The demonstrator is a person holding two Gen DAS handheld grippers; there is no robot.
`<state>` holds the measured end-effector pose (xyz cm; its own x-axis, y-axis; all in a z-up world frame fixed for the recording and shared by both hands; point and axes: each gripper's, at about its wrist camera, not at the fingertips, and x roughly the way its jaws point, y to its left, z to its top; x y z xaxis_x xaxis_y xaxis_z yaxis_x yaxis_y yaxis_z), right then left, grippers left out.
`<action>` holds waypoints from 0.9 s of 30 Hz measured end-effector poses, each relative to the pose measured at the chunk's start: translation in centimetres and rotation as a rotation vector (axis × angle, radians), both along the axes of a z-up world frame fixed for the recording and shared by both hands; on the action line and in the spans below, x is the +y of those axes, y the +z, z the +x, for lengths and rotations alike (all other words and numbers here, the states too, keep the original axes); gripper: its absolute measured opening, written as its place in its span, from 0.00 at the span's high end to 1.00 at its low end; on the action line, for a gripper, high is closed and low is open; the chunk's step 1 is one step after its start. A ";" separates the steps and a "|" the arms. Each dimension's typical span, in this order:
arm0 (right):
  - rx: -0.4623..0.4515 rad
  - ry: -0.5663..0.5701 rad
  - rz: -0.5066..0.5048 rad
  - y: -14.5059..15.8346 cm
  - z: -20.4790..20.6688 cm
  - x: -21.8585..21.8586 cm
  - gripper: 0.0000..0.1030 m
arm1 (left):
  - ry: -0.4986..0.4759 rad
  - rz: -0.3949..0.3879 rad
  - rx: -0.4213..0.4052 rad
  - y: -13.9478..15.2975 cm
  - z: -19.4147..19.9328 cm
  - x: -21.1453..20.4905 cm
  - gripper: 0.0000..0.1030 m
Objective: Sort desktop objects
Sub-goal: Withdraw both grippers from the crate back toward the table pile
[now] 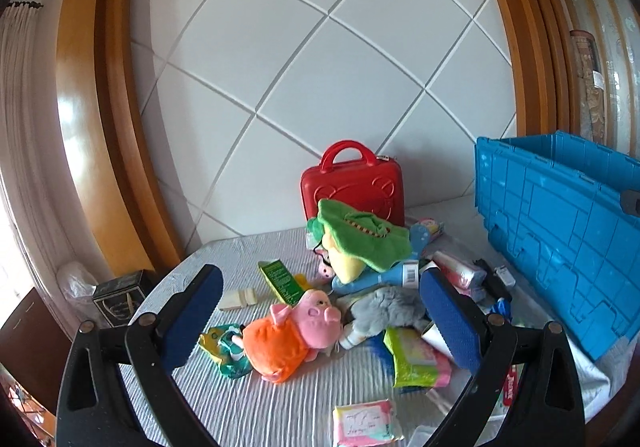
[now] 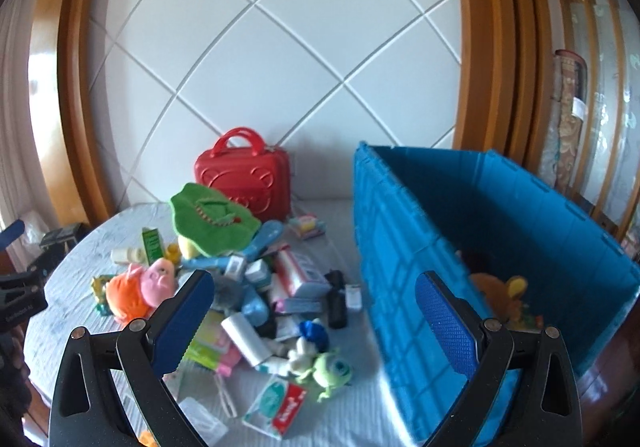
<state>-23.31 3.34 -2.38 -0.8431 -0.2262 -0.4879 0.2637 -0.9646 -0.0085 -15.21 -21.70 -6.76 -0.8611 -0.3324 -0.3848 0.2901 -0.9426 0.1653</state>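
Nearest to me are my own blue-padded fingers: my left gripper (image 1: 320, 311) is spread wide with nothing between the pads, and my right gripper (image 2: 316, 317) is spread just as wide and equally empty.

Largest thing about is the blue crate (image 2: 500, 231), standing to the right of my right fingers, its near wall crossing behind my right pad; a brown plush already lies inside. Behind the heap stands the red toy suitcase (image 1: 352, 191), well beyond both sets of fingers. The green plush (image 1: 360, 239) drapes over the top of the pile.

Between my left fingers lies the pig plush in orange (image 1: 296, 331), with the grey plush (image 1: 384, 311) just beside it toward my right pad.

I judge the pig is the one to take. I should lower the left fingers astride its soft body, close on the middle, then lift clear of the tissue packs (image 1: 416, 359) before swinging to the crate.
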 end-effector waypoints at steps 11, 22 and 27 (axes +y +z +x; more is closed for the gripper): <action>-0.137 0.068 0.029 -7.4 -0.1 -3.9 0.01 | 0.037 0.061 -0.155 -9.1 1.4 -2.7 0.02; -0.282 0.133 0.051 -14.2 -2.4 -2.9 0.01 | 0.075 0.097 -0.264 -15.8 -0.9 -1.4 0.02; -0.312 0.153 0.053 -16.7 -3.3 -2.0 0.01 | 0.063 0.127 -0.320 -19.3 -2.4 -0.5 0.02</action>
<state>-26.61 1.31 -19.06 -0.6099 -0.3064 -0.7309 0.4033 -0.9139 0.0466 -17.61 -22.24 -26.11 -0.6692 -0.3133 -0.6738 0.3007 -0.9434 0.1399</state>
